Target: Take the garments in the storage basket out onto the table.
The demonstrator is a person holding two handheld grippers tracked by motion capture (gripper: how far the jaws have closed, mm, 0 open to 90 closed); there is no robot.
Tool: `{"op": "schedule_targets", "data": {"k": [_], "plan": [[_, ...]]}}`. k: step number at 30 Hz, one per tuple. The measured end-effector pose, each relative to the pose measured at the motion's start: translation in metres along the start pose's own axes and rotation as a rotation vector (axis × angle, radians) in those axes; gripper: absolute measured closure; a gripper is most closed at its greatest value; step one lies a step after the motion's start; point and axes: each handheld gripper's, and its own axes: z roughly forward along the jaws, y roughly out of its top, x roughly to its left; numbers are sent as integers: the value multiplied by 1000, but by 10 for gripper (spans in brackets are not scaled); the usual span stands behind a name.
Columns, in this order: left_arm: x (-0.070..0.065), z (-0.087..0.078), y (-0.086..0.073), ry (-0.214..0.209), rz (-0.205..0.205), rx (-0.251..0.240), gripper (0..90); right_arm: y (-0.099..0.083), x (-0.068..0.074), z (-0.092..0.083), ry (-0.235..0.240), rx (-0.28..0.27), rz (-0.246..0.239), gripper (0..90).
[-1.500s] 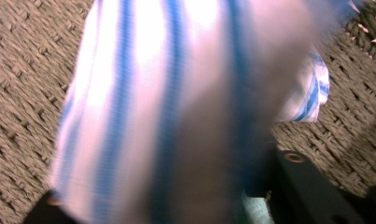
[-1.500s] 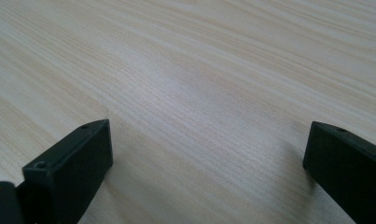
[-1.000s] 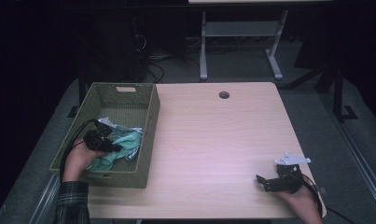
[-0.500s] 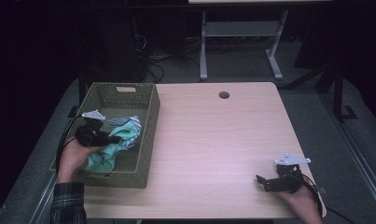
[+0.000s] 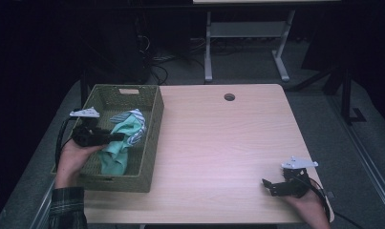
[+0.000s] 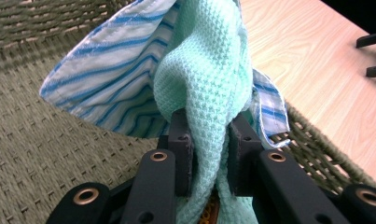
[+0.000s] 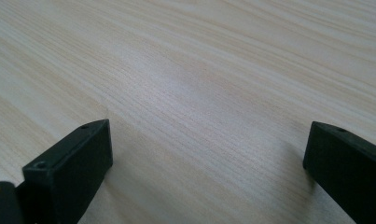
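Left hand-held gripper (image 5: 117, 137) over the woven olive-green rectangular basket (image 5: 149, 143), jaws pinched tight on the mint-green waffle-knit cloth (image 5: 122, 143). In the left gripper view, same cloth (image 6: 206, 79) bunched between both black pads (image 6: 182, 144), pads pressing on the fabric from either side, cloth hanging down past them. White cloth with blue stripes (image 6: 115, 88) draped behind and around the mint one, touching it, lifted along with it; stripes also visible at the top of the bundle from the high view (image 5: 133, 117). Can't tell if the striped cloth itself is in the grip. Lower end of the mint cloth trailing down inside the basket, near its front wall. Woven basket floor (image 6: 45, 158) below the bundle. Basket sitting at the left end of the light wood bench (image 5: 219, 152), one short edge at the bench's near side. Left hand (image 5: 73, 160) wrapped round the gripper body, plaid sleeve at the bottom edge.

Right hand-held gripper (image 5: 269, 187) resting low at the near right corner of the bench, well apart from the basket. Jaws spread wide, nothing between them, bare wood grain (image 7: 209, 93) between the two black tips. Right hand (image 5: 307, 207) behind it.
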Motion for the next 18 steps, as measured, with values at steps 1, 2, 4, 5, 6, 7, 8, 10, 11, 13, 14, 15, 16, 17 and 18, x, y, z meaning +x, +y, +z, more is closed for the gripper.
{"op": "schedule_targets", "data": {"k": [1, 2, 4, 5, 6, 7, 8, 10, 11, 13, 14, 15, 16, 17, 18], "plan": [[-1, -1, 1, -2, -4, -10, 743, 0, 0, 0, 0, 0, -1, 8], [-2, -2, 2, -5, 3, -14, 745, 0, 0, 0, 1, 0, -1, 9], [-4, -4, 4, -8, 3, -27, 745, 0, 0, 0, 1, 0, -1, 8], [-5, -5, 5, -10, 6, -34, 745, 0, 0, 0, 1, 0, 0, 9], [-6, -6, 6, -12, 4, -44, 745, 0, 0, 0, 1, 0, -1, 9], [-7, -7, 7, -13, -1, -54, 745, 0, 0, 0, 1, 0, -1, 8], [-8, -8, 8, -17, -2, -62, 745, 0, 0, 0, 1, 0, 0, 9], [-10, -9, 10, -24, -8, -82, 747, 0, 0, 0, 0, 0, 0, 9], [-11, -10, 11, -20, -1, -78, 747, 0, 0, 0, 1, 0, 0, 8], [-14, -12, 15, -19, 6, -81, 747, 0, 0, 0, 1, 0, 0, 8], [-15, -13, 17, -18, 10, -85, 747, 0, 0, 0, 1, 0, 0, 9], [-17, -14, 19, -18, 10, -91, 747, 0, 0, 0, 1, 0, 0, 9], [-18, -15, 21, -20, 14, -97, 747, 0, 0, 0, 1, 0, 0, 9], [-19, -16, 23, -27, 20, -103, 747, 0, 0, 0, 1, 0, 0, 9], [-20, -17, 24, -34, 23, -111, 747, 0, 0, 0, 0, 0, 0, 8]]}}
